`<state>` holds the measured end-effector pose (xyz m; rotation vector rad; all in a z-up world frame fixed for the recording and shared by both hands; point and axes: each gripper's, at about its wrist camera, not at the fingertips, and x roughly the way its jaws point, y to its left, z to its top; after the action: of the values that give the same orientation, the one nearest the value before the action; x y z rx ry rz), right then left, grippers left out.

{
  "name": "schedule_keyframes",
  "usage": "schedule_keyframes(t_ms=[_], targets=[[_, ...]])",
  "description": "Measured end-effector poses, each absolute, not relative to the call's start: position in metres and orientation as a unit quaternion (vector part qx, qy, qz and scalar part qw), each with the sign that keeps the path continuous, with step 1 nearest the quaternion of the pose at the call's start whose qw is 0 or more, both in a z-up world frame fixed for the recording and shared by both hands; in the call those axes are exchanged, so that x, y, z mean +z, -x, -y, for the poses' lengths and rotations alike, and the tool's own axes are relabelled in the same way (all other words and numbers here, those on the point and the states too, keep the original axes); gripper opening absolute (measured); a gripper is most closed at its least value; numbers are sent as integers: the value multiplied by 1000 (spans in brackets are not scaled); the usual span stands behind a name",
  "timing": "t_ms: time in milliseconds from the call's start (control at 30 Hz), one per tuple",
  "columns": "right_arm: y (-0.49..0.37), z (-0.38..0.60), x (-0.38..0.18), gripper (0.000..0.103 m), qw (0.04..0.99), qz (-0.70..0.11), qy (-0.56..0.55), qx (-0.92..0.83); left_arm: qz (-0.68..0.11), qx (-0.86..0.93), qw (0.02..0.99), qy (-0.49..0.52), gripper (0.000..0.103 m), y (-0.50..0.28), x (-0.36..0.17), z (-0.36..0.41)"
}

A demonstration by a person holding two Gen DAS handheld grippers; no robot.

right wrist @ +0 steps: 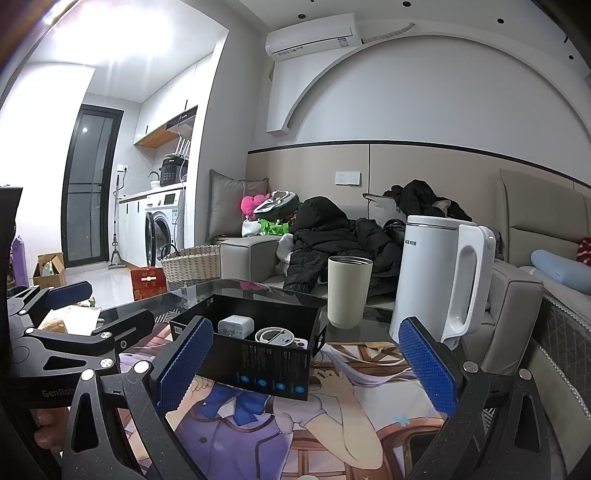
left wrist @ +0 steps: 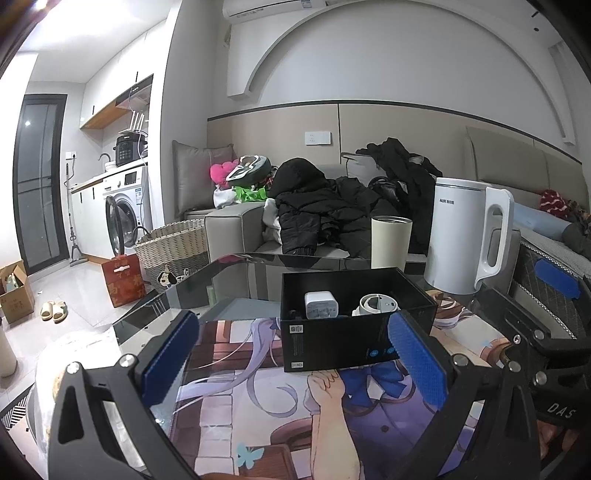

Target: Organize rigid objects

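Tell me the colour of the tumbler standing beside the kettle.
The tumbler is cream, with a dark rim; the right wrist view shows it best.

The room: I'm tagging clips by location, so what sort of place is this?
Most likely a small studio flat: a sofa piled with coats, a washing machine under a kitchen counter, and an air conditioner on the wall.

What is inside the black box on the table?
The black box holds a white charger plug and a round white device. A pinkish edge shows beside it; the near wall hides the floor.
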<state>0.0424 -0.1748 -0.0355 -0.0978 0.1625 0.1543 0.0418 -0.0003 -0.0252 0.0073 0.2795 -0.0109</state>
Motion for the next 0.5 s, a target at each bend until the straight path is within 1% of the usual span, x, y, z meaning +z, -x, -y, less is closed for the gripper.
schedule_keyframes(t_ms=[500], targets=[[-42,175,-36,102,992,-81,48,80,-141,0,990,-9,103,-43,-24,0]])
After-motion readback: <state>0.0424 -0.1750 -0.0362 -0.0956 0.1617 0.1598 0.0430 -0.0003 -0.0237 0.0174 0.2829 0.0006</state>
